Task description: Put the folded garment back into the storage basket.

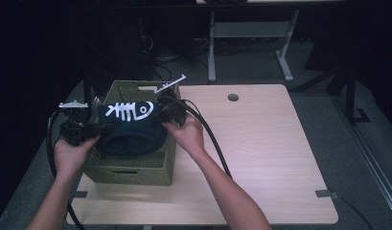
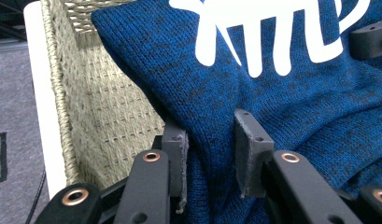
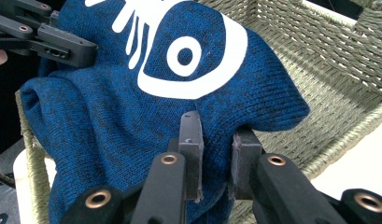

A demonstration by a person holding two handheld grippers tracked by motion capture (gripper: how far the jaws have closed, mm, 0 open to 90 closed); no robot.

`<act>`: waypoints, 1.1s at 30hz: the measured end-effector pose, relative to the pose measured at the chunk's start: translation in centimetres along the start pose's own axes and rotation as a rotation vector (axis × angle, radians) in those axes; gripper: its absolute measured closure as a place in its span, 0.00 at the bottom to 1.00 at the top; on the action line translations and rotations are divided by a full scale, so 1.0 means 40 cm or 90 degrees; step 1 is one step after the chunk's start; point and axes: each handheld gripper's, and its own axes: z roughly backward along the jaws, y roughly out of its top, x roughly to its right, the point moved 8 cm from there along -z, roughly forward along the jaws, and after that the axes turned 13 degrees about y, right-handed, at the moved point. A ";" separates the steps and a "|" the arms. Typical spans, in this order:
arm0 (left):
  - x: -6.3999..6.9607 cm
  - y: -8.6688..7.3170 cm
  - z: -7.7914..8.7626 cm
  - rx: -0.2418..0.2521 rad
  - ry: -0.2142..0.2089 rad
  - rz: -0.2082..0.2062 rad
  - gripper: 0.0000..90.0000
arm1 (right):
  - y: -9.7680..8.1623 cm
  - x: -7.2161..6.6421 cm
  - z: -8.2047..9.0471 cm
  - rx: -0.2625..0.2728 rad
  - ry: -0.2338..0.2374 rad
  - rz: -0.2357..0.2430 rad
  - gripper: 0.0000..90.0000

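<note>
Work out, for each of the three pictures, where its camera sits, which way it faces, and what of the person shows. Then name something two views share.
High view: above the person's side, looking forward and down on the table; both forearms, left tongs and right tongs hold a blue sweater over a woven basket.
Left gripper view: rides the left tongs, facing the sweater and basket wall.
Right gripper view: rides the right tongs, facing the sweater.
Shared: the white fish-skeleton print.

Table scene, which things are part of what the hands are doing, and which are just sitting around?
In use: blue knit garment, woven basket, left gripper, right gripper, both pinching the garment.
Idle: bare wooden table, desk frame behind.
</note>
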 end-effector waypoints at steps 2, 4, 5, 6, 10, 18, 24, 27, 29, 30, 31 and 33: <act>-0.004 -0.002 -0.002 -0.001 0.005 -0.002 0.76 | -0.001 0.000 -0.006 0.002 0.000 0.001 0.87; -0.006 -0.005 -0.004 -0.002 0.005 -0.001 0.76 | -0.002 0.001 -0.011 0.002 -0.003 0.004 0.87; -0.007 -0.007 -0.006 -0.002 0.007 0.001 0.75 | -0.003 0.000 -0.013 0.002 -0.002 0.000 0.87; -0.008 -0.009 -0.007 -0.001 0.011 0.000 0.75 | -0.005 0.001 -0.015 0.000 -0.002 -0.001 0.87; -0.009 -0.018 -0.017 -0.001 0.013 0.004 0.74 | -0.011 0.005 -0.023 -0.001 -0.002 0.002 0.86; -0.008 -0.030 -0.034 -0.015 0.023 -0.008 0.74 | -0.029 0.018 -0.041 -0.005 -0.007 -0.007 0.86; -0.011 -0.039 -0.048 -0.023 0.030 -0.012 0.74 | -0.041 0.025 -0.056 -0.013 -0.010 -0.013 0.85; -0.014 -0.042 -0.052 -0.027 0.033 -0.016 0.73 | -0.046 0.028 -0.062 -0.020 -0.015 -0.005 0.85; -0.014 -0.046 -0.057 -0.029 0.037 -0.017 0.73 | -0.049 0.029 -0.065 -0.025 -0.016 -0.008 0.84; -0.015 -0.048 -0.058 -0.033 0.039 -0.022 0.73 | -0.050 0.029 -0.066 -0.028 -0.018 -0.005 0.83; -0.015 -0.049 -0.062 -0.034 0.041 -0.023 0.73 | -0.051 0.030 -0.067 -0.029 -0.021 0.000 0.83; -0.017 -0.052 -0.066 -0.036 0.047 -0.027 0.73 | -0.052 0.029 -0.068 -0.029 -0.025 0.000 0.81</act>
